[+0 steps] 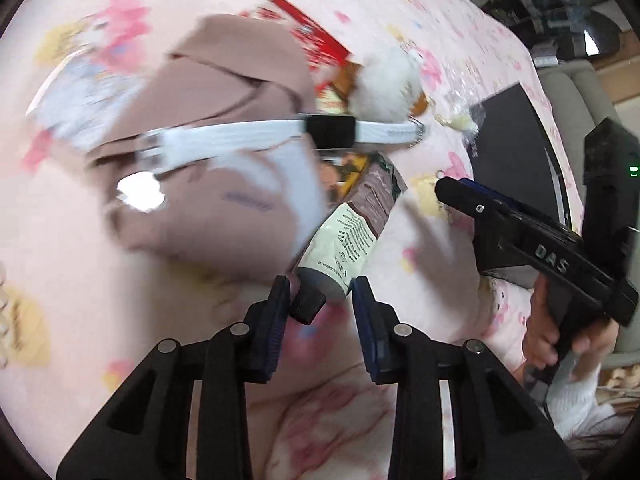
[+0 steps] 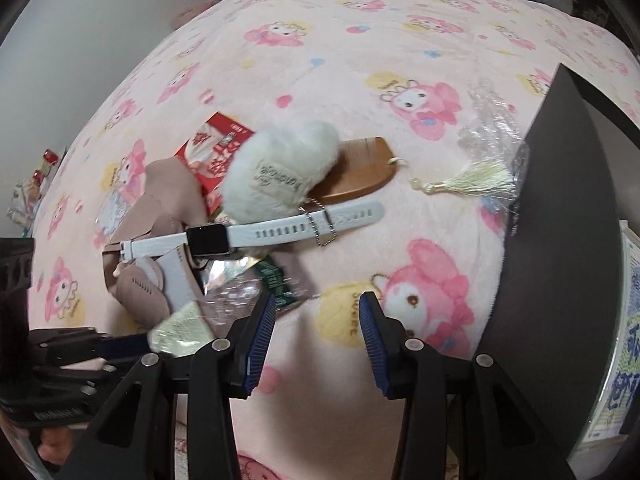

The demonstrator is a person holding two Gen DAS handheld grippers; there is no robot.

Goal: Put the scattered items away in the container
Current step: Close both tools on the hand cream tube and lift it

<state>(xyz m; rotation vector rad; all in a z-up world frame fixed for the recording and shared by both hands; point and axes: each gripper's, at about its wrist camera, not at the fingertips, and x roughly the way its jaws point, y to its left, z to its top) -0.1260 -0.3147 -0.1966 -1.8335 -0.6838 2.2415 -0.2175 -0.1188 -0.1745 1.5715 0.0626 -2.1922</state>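
Where the left wrist camera looks down, the left gripper (image 1: 322, 312) has its blue pads either side of the dark cap end of a cream tube (image 1: 344, 240); one pad looks to touch the cap, the other stands apart, so jaws part-open, not clamped. Tube lies on the pink cartoon blanket (image 1: 60, 240), slanting up toward a white-strap watch (image 1: 280, 136) lying across a brownish pouch (image 1: 224, 88). White fluffy keychain (image 1: 384, 84) and red packet (image 1: 316, 40) behind, blurred. Right gripper (image 1: 456, 192) in a hand (image 1: 560, 336), near the dark container (image 1: 516, 148).

From the right wrist view, right gripper (image 2: 318, 320) open, empty, only blanket (image 2: 320, 60) between pads. Watch (image 2: 252, 234), fluffy keychain (image 2: 280, 172), wooden comb (image 2: 356, 172), cream tassel (image 2: 468, 182), red packet (image 2: 216, 148) scattered ahead. Dark container (image 2: 560, 240) at right, its inside not visible.
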